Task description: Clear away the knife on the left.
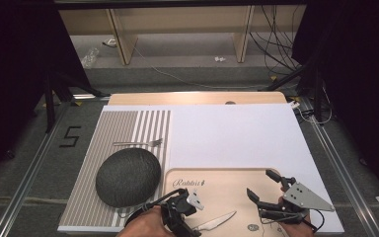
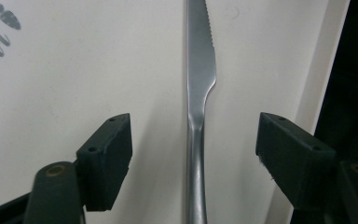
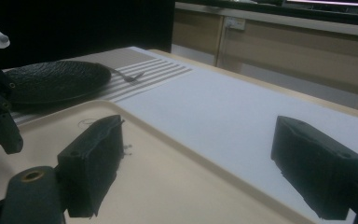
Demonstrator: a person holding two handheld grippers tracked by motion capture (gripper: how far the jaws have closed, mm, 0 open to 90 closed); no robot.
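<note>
plate [image 1: 128, 177]: dark, round, textured, on striped placemat [image 1: 123, 129], left of tray | fork [image 1: 138, 143]: on placemat just beyond plate, tines toward white mat | white mat [image 1: 232, 138]: right of placemat, touching it | wooden shelf legs [image 1: 121, 37] + cables [image 1: 276, 39]: floor, well behind plate

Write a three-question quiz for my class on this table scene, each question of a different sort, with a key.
1. True or false: the left gripper is clamped on the knife.
2. Where does the fork lie?
A. in the tray
B. on the striped mat, beyond the dark plate
C. on the plate
3. Fill in: the knife lies in the ____.

Key
1. False: its jaws stand open on either side of the handle, with the pads clear of it.
2. B: on the striped mat, beyond the dark plate.
3. Tray, under the open right gripper.
</note>
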